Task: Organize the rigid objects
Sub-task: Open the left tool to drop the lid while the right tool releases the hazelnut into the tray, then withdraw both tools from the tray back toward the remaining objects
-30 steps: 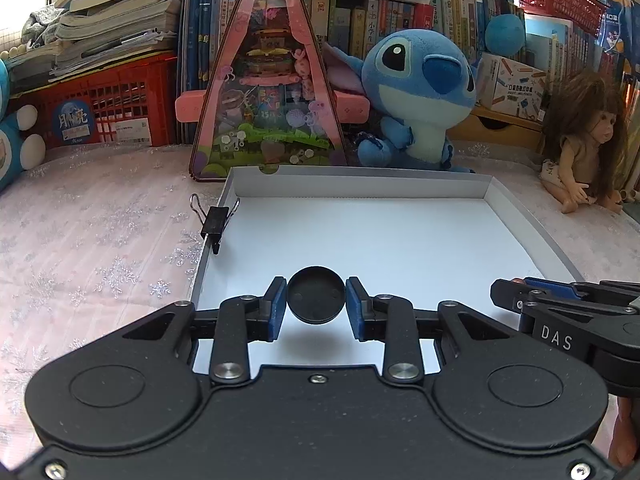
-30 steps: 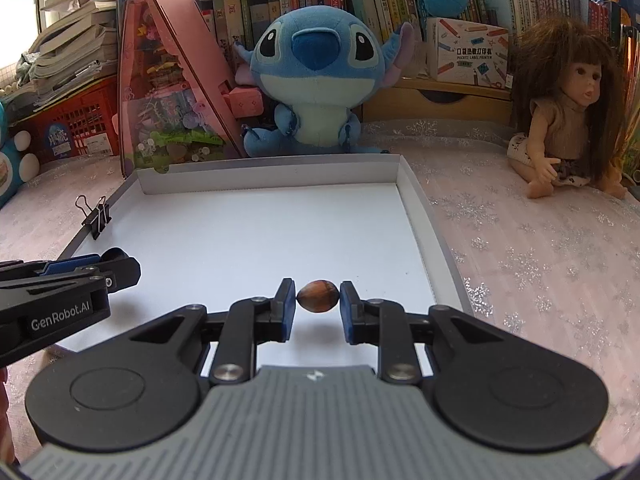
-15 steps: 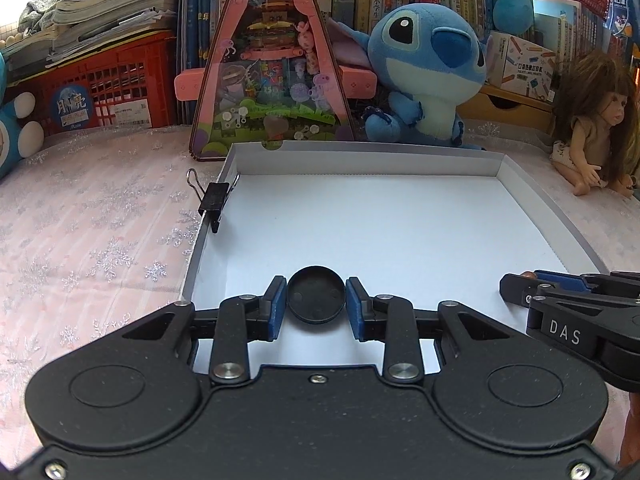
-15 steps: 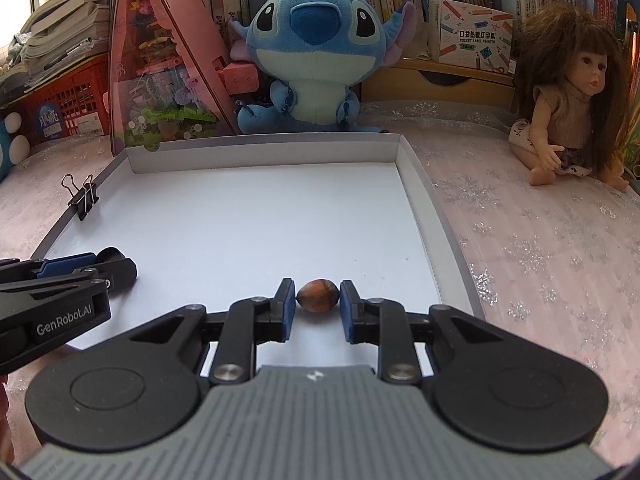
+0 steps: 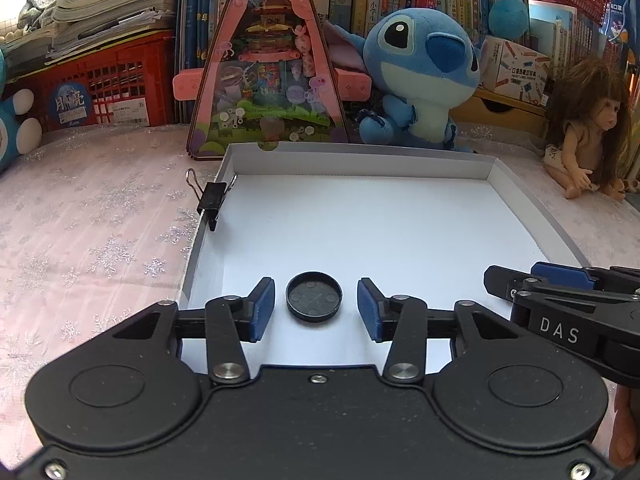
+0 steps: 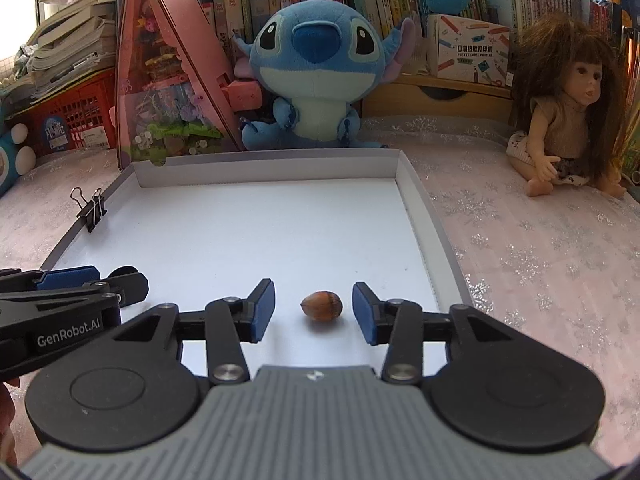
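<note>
Left wrist view: the left gripper stands wide apart around a round black plastic cap lying on the shallow white cardboard tray, near its front-left corner, touching neither pad.

Right wrist view: the right gripper is likewise spread, a small brown hazelnut resting free on the tray near its right wall.
</note>
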Demonstrator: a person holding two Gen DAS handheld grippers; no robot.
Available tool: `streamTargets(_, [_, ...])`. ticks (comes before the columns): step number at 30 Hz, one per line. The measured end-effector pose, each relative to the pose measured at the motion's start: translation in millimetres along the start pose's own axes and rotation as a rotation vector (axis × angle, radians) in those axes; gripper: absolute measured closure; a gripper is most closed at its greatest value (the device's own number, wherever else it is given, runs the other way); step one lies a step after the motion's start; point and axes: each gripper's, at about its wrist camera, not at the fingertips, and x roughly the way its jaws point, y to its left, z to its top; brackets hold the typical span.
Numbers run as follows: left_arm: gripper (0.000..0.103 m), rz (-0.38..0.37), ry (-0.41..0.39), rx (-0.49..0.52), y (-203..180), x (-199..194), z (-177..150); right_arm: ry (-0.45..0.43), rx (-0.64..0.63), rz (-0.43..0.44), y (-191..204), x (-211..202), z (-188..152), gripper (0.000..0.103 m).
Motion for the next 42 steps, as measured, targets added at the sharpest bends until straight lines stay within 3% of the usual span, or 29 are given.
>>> streamTargets(9, [0.026,-0.033,-0.106,0.060,12.7,-50.8,-14.3,-0.103,-0.094,0.038,3.0,-43.6,-4.1,0.018])
streamTargets(14, [0.020,-0.066,-0.162,0.080,17.8,-81.5,-25.7,-0.140,-0.142,0.051,4.5,-67.1,-12.9,0.015])
streamTargets(27, [0.019,-0.136,-0.179,0.120,16.3,-126.4,-68.0,-0.212,-0.173,0.082,0.5,-115.1,-47.0,0.008])
streamTargets(36, [0.019,-0.140,-0.172,0.133,17.2,-143.5,-95.3,-0.236,-0.197,0.111,-1.8,-134.3,-72.7,0.000])
streamTargets(42, [0.019,-0.149,-0.166,0.111,23.4,-148.2,-114.7,-0.251,-0.213,0.073,-4.9,-137.3,-91.2,0.000])
